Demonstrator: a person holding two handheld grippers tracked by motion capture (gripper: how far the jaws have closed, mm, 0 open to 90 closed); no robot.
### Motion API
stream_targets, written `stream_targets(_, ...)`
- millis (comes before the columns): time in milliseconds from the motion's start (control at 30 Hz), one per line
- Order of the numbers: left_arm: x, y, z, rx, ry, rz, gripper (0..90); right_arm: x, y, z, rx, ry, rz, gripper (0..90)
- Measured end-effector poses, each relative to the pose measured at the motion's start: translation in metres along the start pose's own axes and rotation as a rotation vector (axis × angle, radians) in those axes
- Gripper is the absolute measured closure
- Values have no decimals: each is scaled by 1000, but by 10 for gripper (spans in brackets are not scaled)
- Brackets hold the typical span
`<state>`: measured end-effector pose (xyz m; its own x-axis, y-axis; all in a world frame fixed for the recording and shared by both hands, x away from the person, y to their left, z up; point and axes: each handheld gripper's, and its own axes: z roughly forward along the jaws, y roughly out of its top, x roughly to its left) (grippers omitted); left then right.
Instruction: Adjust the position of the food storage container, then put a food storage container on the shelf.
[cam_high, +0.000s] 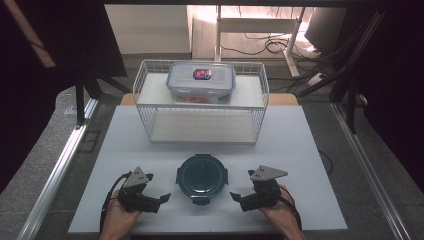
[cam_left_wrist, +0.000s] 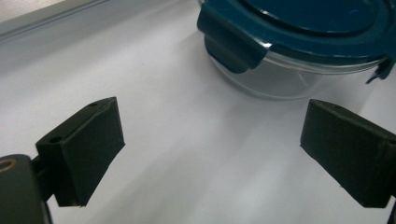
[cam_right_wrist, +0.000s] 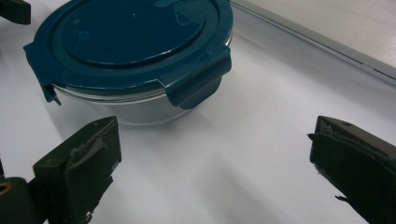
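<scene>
On the white counter (cam_high: 300, 150), the left gripper (cam_high: 162, 199) rests at the near left, its jaws spread apart with nothing between them, pointing toward the round container (cam_high: 202, 176). That container, clear-walled with a dark teal clip-on lid (cam_right_wrist: 130, 37), sits in the middle near the front edge. Behind it stands a white wire basket (cam_high: 150, 107) with a rectangular lidded box (cam_high: 201, 81) on top. The right gripper (cam_high: 234, 196) rests at the near right, jaws likewise apart and empty.

Glossy teal plastic lid (cam_right_wrist: 133, 35) on clear glass bowl (cam_right_wrist: 126, 105); matt white tabletop (cam_high: 300, 150).
</scene>
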<state>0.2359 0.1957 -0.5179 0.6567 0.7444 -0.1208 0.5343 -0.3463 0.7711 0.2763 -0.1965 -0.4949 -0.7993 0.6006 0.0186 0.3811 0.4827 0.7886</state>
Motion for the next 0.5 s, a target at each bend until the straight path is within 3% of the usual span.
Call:
stream_targets(167,4,-1,2,-14,-34,-37,40,-1,0,0,-6,-1,1,21)
stream_targets(367,8,-1,4,-49,-57,-45,17,-1,1,0,-6,2,-2,19)
stream_targets(500,8,4,5,-39,-72,-50,21,-1,3,2,-1,6,3,17)
